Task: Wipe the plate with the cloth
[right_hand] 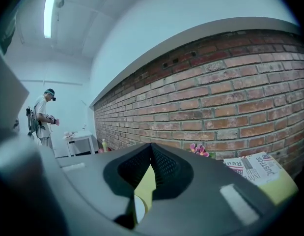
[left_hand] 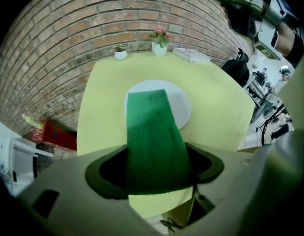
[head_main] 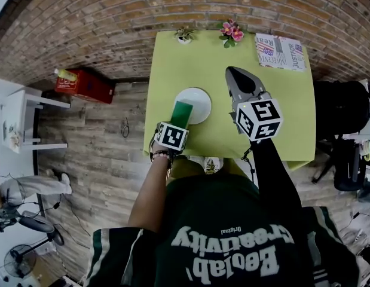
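Desk: a yellow-green rectangular desk (head_main: pixel 286 106) stands against a red brick wall (head_main: pixel 113 17), on a grey wood-plank floor (head_main: pixel 101 160).
Plate: a round white plate (head_main: pixel 201 99) lies on the desk, at about 9 o'clock from the desk's middle and near the person's edge.
Cloth: a long green terry cloth (left_hand: pixel 154 132) sticks out stiffly from the left gripper. Its free end reaches over the plate's 7 o'clock rim as far as the middle. I cannot tell whether it presses on the plate.
Left gripper: the left gripper (left_hand: pixel 156 178), with a square-marker cube on it, is at the plate's 7 o'clock side. Its jaws are clamped on the near end of the cloth.
Right gripper: the right gripper (head_main: pixel 232 72) is held over the desk at 3 o'clock from the plate. Its dark jaws are pressed together at the tips with nothing between them.
Far edge: a small white pot with a green plant (head_main: pixel 185 36) stands at 11 o'clock on the desk. A pot of pink flowers (head_main: pixel 231 31) stands at 12 o'clock. A folded newspaper (head_main: pixel 280 51) lies in the 1 o'clock corner.
Around the desk: a red box (head_main: pixel 86 85) is on the floor at 9 o'clock. A white side table (head_main: pixel 20 121) stands beyond it. A black chair (head_main: pixel 343 109) stands at 3 o'clock.
Background: another person (right_hand: pixel 43 117) stands far down the wall.
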The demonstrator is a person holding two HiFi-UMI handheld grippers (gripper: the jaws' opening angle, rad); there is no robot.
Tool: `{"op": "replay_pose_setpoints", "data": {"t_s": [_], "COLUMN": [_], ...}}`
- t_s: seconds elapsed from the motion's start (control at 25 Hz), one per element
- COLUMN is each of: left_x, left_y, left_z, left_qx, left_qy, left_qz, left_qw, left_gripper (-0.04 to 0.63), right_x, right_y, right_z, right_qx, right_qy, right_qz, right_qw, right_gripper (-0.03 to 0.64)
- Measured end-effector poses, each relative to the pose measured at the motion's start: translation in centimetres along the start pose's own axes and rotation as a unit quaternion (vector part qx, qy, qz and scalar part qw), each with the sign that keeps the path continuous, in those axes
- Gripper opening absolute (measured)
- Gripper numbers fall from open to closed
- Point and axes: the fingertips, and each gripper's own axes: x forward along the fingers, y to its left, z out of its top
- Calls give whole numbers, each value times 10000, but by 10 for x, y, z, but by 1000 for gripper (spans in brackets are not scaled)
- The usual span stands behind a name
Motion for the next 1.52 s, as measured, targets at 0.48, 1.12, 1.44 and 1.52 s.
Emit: {"op": "replay_pose_setpoints", "data": {"t_s": [0.48, 1.12, 1.44, 1.52], "left_x": [-12, -7, 11, 11], "left_y": [20, -65, -85, -83], "left_z": [-13, 28, 8, 6], "left_qx": [-373, 656, 821, 768], "left_qy": [-71, -315, 37, 34], "left_qz": [78, -597, -787, -789], "left_qw": [9992, 9956, 9935, 9939], "left_gripper": [348, 348, 350, 348], "right_x": [14, -5, -13, -13], "right_y": [29, 14, 10, 11], "right_z": [-5, -10, -12, -14], "right_qx": [-115, -78, -73, -76], "right_qy": [107, 116, 132, 149], "right_qz": [287, 87, 19, 27], "right_qw": [9995, 9999, 9999, 9999], "right_gripper": [14, 14, 14, 14]}}
